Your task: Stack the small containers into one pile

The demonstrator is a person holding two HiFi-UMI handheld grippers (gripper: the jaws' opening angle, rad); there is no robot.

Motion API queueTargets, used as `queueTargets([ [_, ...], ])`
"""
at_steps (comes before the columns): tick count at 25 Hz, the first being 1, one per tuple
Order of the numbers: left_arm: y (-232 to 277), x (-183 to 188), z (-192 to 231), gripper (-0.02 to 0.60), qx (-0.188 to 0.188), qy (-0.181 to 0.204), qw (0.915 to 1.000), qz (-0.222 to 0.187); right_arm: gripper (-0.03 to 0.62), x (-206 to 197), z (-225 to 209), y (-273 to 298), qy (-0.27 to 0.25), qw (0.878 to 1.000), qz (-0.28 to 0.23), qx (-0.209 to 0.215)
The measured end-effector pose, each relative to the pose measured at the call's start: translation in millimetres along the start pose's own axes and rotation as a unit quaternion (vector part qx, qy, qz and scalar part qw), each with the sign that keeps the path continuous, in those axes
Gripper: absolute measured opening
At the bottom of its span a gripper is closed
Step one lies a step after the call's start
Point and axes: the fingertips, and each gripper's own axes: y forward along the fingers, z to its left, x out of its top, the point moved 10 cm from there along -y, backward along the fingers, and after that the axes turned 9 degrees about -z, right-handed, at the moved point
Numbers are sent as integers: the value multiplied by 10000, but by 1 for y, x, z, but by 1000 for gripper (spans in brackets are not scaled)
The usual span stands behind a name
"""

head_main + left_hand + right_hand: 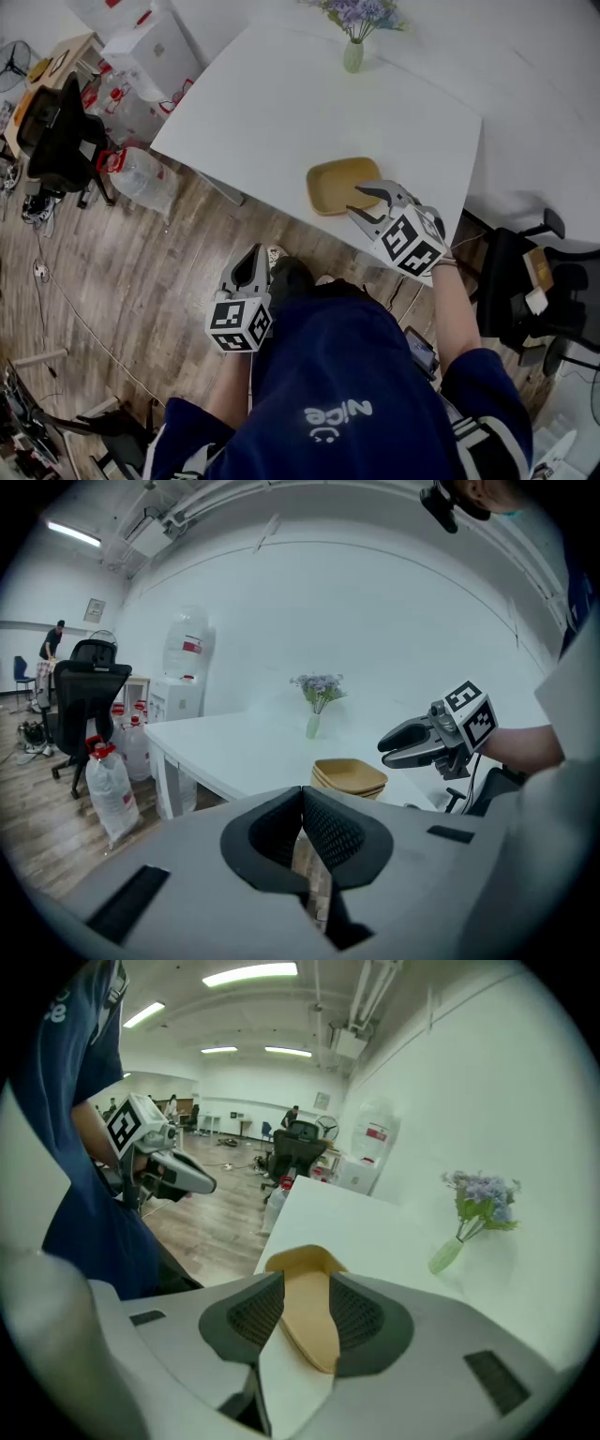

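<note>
A pile of tan shallow containers [337, 184] sits near the front edge of the white table [272, 112]. My right gripper [356, 202] hovers at the pile's front right rim, open. In the right gripper view the tan containers [309, 1335] show in the gap between the jaws, and the pads do not touch them. My left gripper [251, 255] hangs below the table edge over the wooden floor, shut with nothing in it. The left gripper view shows the pile [349, 776] ahead with the right gripper [386, 744] just beside it.
A green vase of purple flowers [353, 52] stands at the table's far side. Water bottles [141, 178] and a black office chair [58, 136] stand on the floor at the left. Another black chair [525, 281] is at the right, beside the table corner.
</note>
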Motion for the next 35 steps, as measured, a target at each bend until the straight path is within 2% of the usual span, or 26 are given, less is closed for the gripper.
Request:
queueTargets([
  [3,3,5,-7,20,-174,31,9998,-63,140,-3,-6,-22,426,9972,-355,-503],
  [5,5,10,-10,20,-270,60,9995,-137,141,-4,-9,-38,757,9905,-668,-930],
  [9,12,27,-18,20,-500,117,9980,-357,149,-6,-7,-66,1291,9678,-1298,-1726],
  [13,16,42,-30,20,-693,200,9955,-623,152,-14,5,-89,1697,9407,-1722,-2380],
  [15,16,47,-34,20,-746,248,9941,-747,152,-20,13,-96,1799,9298,-1788,-2669],
  [19,17,52,-42,20,-837,336,9911,-980,152,-36,31,-105,1956,9167,-1599,-3096],
  [25,21,52,-45,20,-875,414,9895,-1074,152,-66,67,-120,2856,8662,-1641,-3759],
  [27,23,53,-46,20,-861,407,9898,-1058,152,-73,72,-124,2999,8613,-1666,-3749],
  [29,25,52,-45,20,-888,418,9896,-1048,152,-74,72,-126,3061,8615,-1722,-3666],
  [35,29,51,-45,20,-1005,446,9889,-1000,152,-71,63,-132,2894,8570,-1860,-3837],
])
